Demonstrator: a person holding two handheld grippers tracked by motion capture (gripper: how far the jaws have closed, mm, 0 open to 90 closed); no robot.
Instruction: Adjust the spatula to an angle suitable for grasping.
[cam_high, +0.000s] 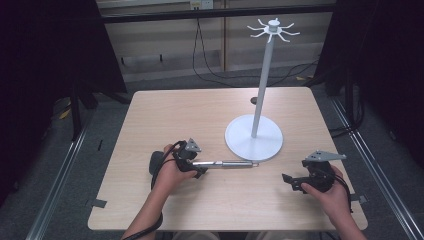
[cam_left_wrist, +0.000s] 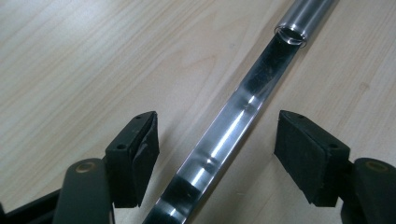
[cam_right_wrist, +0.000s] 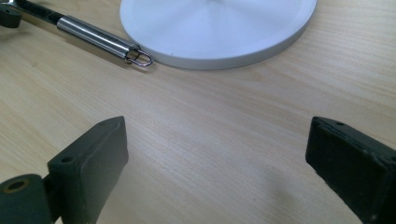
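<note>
Utensil (cam_high: 225, 163) lies flat on the table (cam_high: 165, 115), its ring end touching the stand (cam_high: 254, 138). Left tongs (cam_left_wrist: 217, 140) straddle its shaft, wide, not yet closed. Right tongs (cam_right_wrist: 217, 163) hang wide over bare wood. Next, probably: pinch and lift toward the hooks (cam_high: 272, 29).

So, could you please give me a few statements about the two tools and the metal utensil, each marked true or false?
1. The left tool is open astride the utensil's metal handle. True.
2. The right tool grips the utensil. False: it is open over bare table.
3. The handle's hanging ring lies beside the white stand's base. True.
4. The utensil hangs from the stand's hooks. False: it lies on the table.
</note>
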